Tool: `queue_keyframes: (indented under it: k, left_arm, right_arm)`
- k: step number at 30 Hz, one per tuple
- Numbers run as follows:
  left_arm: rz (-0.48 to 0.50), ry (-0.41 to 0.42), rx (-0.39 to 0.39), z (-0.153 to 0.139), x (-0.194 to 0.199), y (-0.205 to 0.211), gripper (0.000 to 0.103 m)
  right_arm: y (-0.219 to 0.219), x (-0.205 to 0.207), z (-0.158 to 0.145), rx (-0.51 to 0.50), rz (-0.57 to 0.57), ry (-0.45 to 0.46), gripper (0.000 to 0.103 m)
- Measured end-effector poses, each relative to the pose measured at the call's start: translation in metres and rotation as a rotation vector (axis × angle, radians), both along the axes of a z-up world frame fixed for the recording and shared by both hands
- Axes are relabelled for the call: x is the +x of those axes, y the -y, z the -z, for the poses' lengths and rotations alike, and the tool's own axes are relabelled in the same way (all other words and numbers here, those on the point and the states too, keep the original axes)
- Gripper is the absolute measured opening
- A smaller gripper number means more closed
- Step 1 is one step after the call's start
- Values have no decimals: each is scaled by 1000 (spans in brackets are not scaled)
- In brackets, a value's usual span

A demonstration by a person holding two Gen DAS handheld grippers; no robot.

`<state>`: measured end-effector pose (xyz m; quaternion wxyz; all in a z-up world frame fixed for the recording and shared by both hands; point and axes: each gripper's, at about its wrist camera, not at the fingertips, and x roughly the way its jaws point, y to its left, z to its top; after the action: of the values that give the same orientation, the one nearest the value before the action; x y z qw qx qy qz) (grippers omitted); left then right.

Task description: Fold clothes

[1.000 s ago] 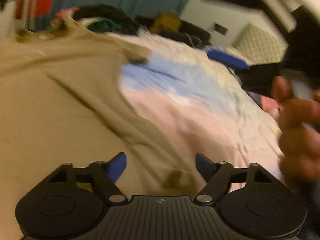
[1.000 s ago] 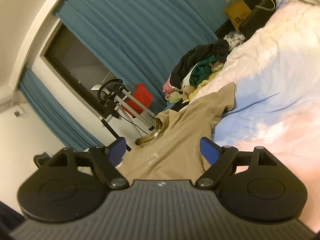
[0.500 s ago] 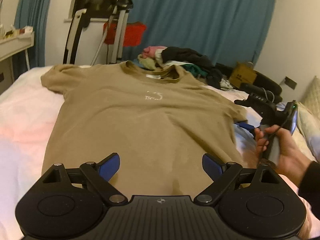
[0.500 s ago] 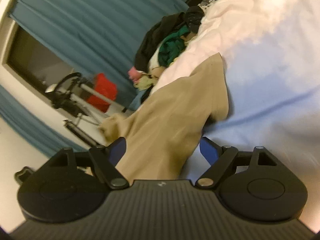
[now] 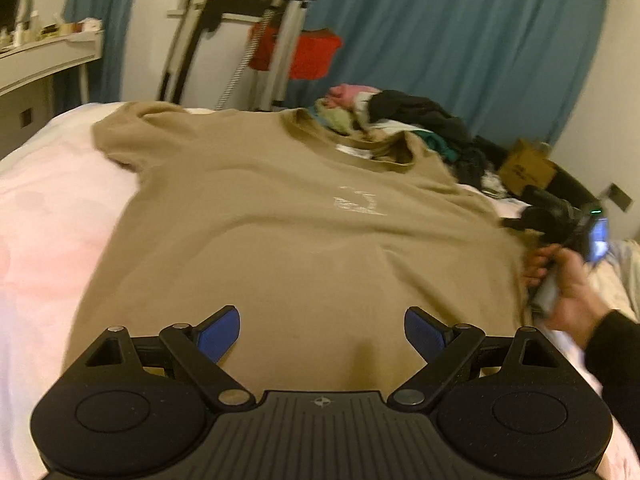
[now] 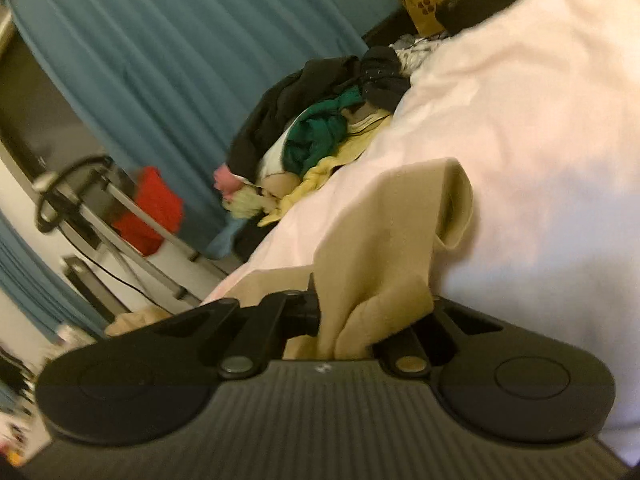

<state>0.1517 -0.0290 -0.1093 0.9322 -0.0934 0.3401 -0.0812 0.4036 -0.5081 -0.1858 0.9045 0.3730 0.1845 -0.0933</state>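
**Right claw bites the sleeve; left waits at the hem**

A tan cotton T-shirt (image 5: 280,240) lies flat on the pale pink bedspread (image 5: 48,216), its long axis running straight ahead of the left gripper (image 5: 320,334), collar at the far end. That claw hovers wide open above the near hem, gripping nothing. The right gripper (image 6: 352,320), well off to its right, has just closed on the bunched sleeve, making it the nearer tool for the first fold.

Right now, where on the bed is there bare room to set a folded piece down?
Bare sheet left of the tan T-shirt, beside its sleeve. The bed's far end is crowded by the clothes pile.
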Motion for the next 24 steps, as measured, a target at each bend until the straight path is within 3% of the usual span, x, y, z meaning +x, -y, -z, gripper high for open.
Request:
queue_keyframes:
  k: [4,6,11,13,16,19,24]
  left_arm:
    - [-29,-10,60,-4,-2,-9,91]
    - [-50,1,90,-8,-6,-13,91]
    - [-91,31,95,-22,-16,-37,97]
    - [-100,50,112,-23,-16,-44,98]
    - [-134,29,140,-22,-14,-56,98]
    - [-140,-2,106,-22,-11,-69,98]
    - [-134,-39,70,-13,3,-82,101]
  right_arm:
    - [-9,-9,-38,-198,26,-32,7]
    - [-29,-11,-62,-349,26,-55,7]
    - [-99,-15,-121,-654,77,-31,7]
    - [-139,-14,-132,-822,80,-18,7]
    - [-201,-8,-138,-1023,32,-1,7]
    - [-258,3,-129,-1084,-52,-1,8]
    - [-351,28,-76,-1236,-209,-51,8]
